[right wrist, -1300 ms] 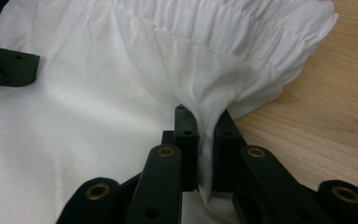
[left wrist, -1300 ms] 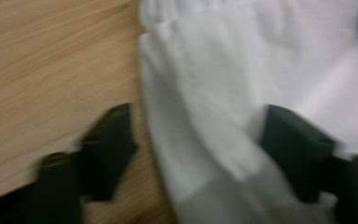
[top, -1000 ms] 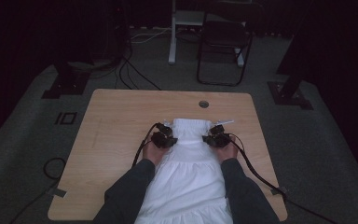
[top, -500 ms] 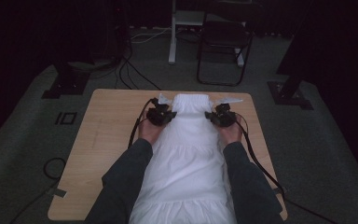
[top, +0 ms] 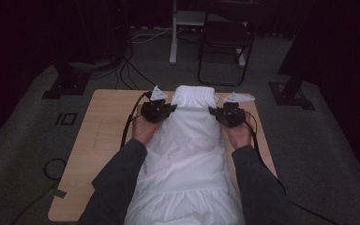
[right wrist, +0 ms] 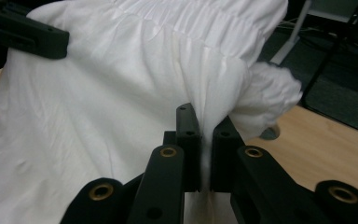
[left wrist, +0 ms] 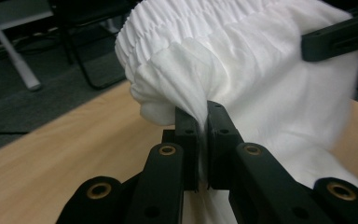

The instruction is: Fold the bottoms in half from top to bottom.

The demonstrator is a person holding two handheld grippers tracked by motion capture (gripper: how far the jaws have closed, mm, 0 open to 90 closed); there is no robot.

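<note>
High view: the white garment [top: 187, 154] lies lengthwise down the middle of the table [top: 103, 136], its gathered band at 12 o'clock and its hem running off toward the person at 6. The left gripper [top: 161, 111] grips it at about 10 o'clock and the right gripper [top: 222, 114] at about 2, each just below the band.

In the left gripper view the jaws are pressed together on a fold of cloth [left wrist: 200, 114], which bunches and puckers above them. The right gripper view shows the same: jaws pinching a tuck of fabric [right wrist: 205, 121].

The step looks like lifting the top end to spread or fold it. To do it well, I'd keep both hands level and evenly apart, so the band stays taut and nothing slips out.

The cloth is thin, soft, probably cotton, though the dim light makes that hard to judge; the band is finely pleated, and the tabletop is smooth pale wood.
</note>
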